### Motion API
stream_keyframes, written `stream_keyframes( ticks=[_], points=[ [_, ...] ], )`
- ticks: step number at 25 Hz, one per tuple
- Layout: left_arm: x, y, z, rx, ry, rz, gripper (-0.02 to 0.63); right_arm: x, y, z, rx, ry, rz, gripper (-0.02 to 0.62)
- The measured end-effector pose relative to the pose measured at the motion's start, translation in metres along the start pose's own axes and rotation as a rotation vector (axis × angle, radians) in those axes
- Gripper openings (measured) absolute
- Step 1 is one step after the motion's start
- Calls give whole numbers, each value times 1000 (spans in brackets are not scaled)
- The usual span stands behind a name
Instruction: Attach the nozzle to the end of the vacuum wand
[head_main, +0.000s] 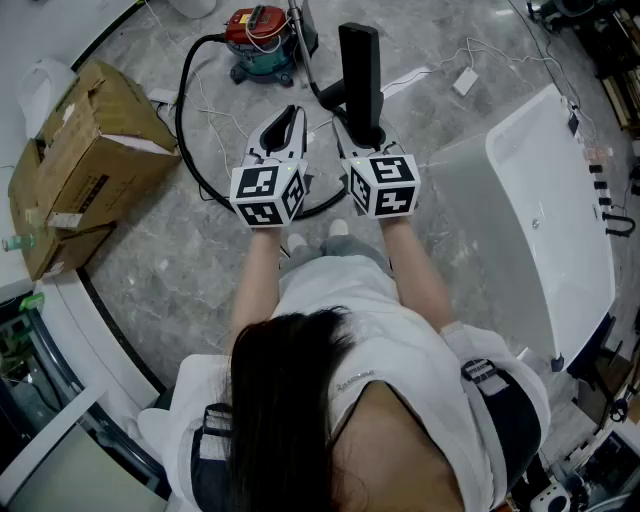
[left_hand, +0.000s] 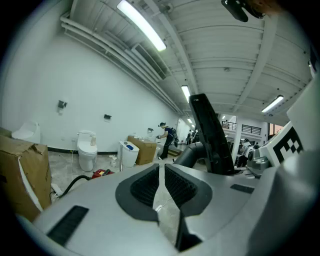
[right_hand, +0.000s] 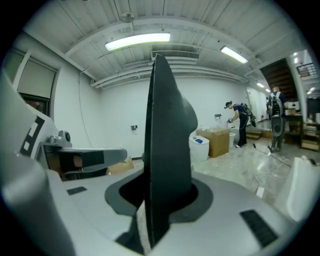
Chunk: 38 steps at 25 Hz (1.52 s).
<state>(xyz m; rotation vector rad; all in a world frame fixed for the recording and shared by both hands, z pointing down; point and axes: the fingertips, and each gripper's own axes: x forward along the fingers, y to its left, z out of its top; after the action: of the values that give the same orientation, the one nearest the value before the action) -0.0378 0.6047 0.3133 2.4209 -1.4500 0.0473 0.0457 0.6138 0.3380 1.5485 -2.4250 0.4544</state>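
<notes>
Grey marble flooring lies under a person holding 2 grippers. At far left sits a torn brown cardboard box (head_main: 85, 150), and a black vacuum hose (head_main: 185, 130) loops from a red-and-teal vacuum cleaner (head_main: 262, 42). The left gripper (head_main: 290, 115) carries nothing, its jaws pressed nearly together. The right gripper (head_main: 362, 135) pinches the tall, flat black plastic nozzle (head_main: 360, 65) upright. A curved black tube (head_main: 328, 95), apparently the wand's end, meets its base. Whether it has seated cannot be told; pushing home likely remains. A white bathtub (head_main: 545, 180) stands right.

Grey marbled floor (head_main: 150, 270), white wall (left_hand: 50, 75), ceiling strip light (left_hand: 142, 25), torn cardboard box (head_main: 90, 150) at left
</notes>
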Motion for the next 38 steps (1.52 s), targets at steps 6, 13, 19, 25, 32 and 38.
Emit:
stream_keyframes(
  ticks=[6,13,19,25,32,38],
  points=[
    [13,-17,-3,10,1,3,37,-3,-20,-3,-29,20,-1,123],
    [27,-30,-8,14,4,26,37,-3,-43,-4,-4,23,31,123],
    [22,-21,-14,-6,9,76,37,-4,-54,-3,12,16,35,123],
    [25,-10,-7,-2,-2,106,37,-1,-62,-6,25,33,33,124],
    [48,8,-7,-11,-23,117,37,16,-84,0,20,12,1,124],
    [83,23,-6,7,-7,94,37,49,-104,9,49,-4,-26,124]
  ],
)
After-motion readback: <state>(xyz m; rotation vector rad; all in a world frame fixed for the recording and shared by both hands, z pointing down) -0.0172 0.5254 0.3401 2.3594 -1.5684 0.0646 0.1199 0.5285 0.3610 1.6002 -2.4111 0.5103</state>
